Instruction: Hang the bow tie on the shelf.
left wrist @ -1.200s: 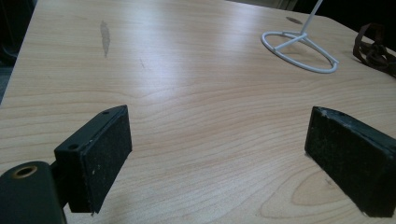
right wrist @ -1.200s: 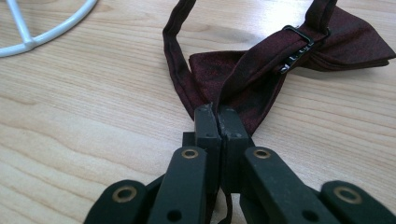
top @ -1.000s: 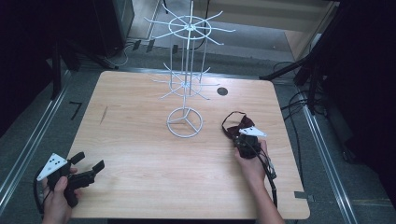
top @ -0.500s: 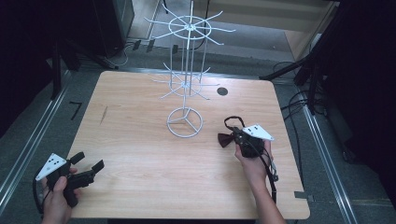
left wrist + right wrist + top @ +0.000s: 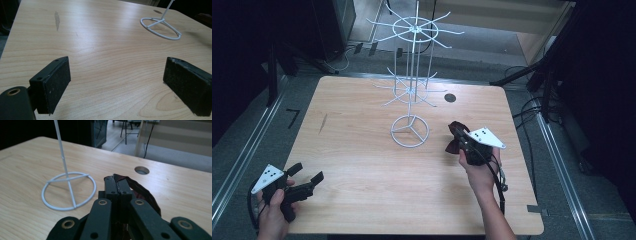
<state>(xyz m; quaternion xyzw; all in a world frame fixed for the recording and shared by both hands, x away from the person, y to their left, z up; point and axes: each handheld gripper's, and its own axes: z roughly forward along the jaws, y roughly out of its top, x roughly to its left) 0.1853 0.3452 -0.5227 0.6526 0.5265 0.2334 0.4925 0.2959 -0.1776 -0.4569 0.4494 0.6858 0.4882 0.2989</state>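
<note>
Since a second earlier, our right hand-held gripper (image 5: 457,141) had risen off the pale wooden surface (image 5: 362,165) and drifted a little toward the stand, carrying its load along; our left hand-held gripper (image 5: 307,181) had kept its place.

Nearest us, at the front left corner of the surface, the left hand-held gripper hovered low with its jaws wide apart and nothing between them; in the left gripper view only bare wood grain lay between the two black pads (image 5: 56,82).

Farther in and to the right, the right hand-held gripper was clamped shut on a dark reddish-brown looped band of soft material (image 5: 142,191), which we took for a hair tie or something like it, though we could not tell for certain. The loop stood out past the closed jaws, clear of the surface and near the ring base of the stand.

Beyond it stood the white wire display stand with two tiers of radiating hooks (image 5: 411,90), and every hook that we could see was bare. A small round hole (image 5: 450,98) sat in the surface behind it.

We judged the pick-up done and the carry just begun. Left to do, as it looked, was lifting the band to a hook, slipping the loop over it and letting go.
</note>
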